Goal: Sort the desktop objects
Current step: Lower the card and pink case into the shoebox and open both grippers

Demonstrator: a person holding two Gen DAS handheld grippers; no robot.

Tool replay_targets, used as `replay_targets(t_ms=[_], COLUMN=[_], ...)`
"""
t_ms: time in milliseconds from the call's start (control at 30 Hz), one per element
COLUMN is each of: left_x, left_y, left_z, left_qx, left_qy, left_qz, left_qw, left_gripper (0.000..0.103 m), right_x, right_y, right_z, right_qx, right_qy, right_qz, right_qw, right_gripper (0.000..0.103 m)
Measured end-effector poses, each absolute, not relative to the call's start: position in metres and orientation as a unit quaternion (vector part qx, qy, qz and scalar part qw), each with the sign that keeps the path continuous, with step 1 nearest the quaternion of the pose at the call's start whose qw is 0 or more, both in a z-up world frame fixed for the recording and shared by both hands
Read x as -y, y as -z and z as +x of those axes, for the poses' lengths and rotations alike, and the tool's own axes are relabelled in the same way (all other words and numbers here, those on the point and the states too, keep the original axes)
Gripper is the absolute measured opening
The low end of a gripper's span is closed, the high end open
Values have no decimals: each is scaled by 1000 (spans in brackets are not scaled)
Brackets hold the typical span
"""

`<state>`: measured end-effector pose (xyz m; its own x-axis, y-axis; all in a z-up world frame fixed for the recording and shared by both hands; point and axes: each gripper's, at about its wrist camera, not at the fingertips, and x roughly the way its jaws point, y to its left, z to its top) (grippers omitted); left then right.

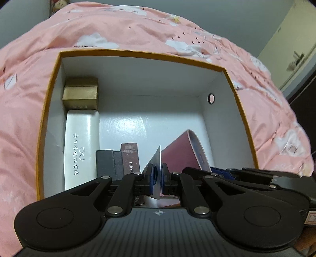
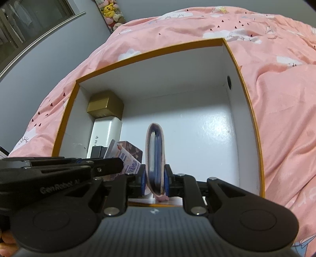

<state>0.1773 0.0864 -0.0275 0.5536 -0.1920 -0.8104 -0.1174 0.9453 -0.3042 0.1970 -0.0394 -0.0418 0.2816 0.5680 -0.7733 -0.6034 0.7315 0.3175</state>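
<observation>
An orange-rimmed white box (image 1: 49,83) (image 2: 254,118) lies on a pink duvet. Along its left wall sit a gold box (image 1: 81,94) (image 2: 106,106) and a white glasses case (image 1: 82,142) (image 2: 106,132); dark small boxes (image 1: 118,160) stand at the near wall. My left gripper (image 1: 157,174) is shut on a thin card (image 1: 156,160), seen edge-on, and the card also shows in the right wrist view (image 2: 126,158). My right gripper (image 2: 155,178) is shut on a pink pouch (image 2: 155,156), which also shows in the left wrist view (image 1: 183,148), held over the box's near edge.
The pink duvet (image 1: 138,29) (image 2: 276,59) surrounds the box. Plush toys (image 2: 112,11) sit at the far wall. A round hole (image 1: 211,98) pierces the box's right wall. The box floor (image 2: 207,138) shows white and bare to the right of the pouch.
</observation>
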Motion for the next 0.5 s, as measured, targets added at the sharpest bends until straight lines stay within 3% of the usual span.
replay_targets(t_ms=[200, 500], left_x=[-111, -132], left_y=[9, -3], left_z=[164, 144], left_qx=[-444, -426], left_qy=[45, 2], left_qz=[-236, -235], left_qw=[863, 874], left_gripper=[6, 6], right_x=[36, 28], right_y=[38, 34], right_z=[193, 184], right_qx=[-480, -479], right_qy=[-371, -386], right_qz=[-21, -41], right_qw=[795, 787], right_gripper=[22, 24])
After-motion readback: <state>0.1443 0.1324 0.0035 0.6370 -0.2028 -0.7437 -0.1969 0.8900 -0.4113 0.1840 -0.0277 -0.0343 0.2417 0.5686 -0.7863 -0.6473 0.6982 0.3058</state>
